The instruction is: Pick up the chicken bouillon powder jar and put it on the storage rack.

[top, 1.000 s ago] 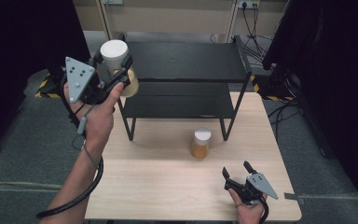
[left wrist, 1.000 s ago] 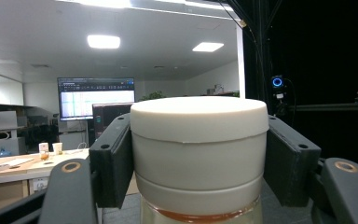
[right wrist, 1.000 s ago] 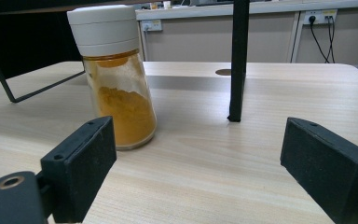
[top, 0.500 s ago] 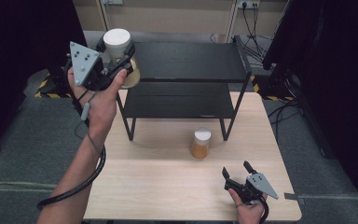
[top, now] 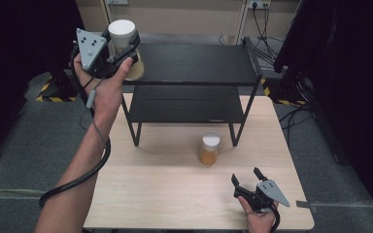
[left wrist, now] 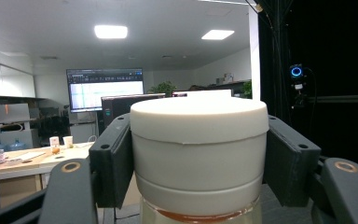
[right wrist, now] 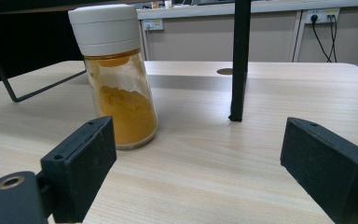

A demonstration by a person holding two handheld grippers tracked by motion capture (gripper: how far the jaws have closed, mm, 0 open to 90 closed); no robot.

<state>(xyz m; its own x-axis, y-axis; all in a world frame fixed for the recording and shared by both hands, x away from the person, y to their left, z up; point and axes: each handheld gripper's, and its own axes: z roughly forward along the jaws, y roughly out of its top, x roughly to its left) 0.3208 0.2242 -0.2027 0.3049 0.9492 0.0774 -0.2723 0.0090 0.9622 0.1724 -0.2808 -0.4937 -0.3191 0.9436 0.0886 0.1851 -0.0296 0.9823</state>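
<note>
Left tool (top: 122,48) clamped on a white-lidded jar (top: 121,33), raised off the worktop at the upper left corner of the black two-tier shelf (top: 194,63). Left gripper view: both black pads (left wrist: 114,158) press flat against opposite sides of the jar's white lid (left wrist: 199,140), with the jar upright between them. A strip of clear glass and an orange-brown line show just under the lid. From the high view the jar's lower body hangs just at the shelf's top left edge; whether it touches the shelf cannot be told. Grey three-cornered plate (top: 88,46) on the tool faces the camera, and the cable (top: 85,170) runs down along the forearm.

Right tool (top: 246,178) low at the near right of the worktop (top: 165,194), held in the hand (top: 257,216). Jaws spread wide, nothing between them. Right gripper view: second jar (right wrist: 116,79) stands upright on the worktop ahead and to the left of the jaws, apart from them. White lid, clear glass, orange-yellow powder filling the lower half. It sits just in front of the shelf, near the front right leg (right wrist: 240,60).
</note>
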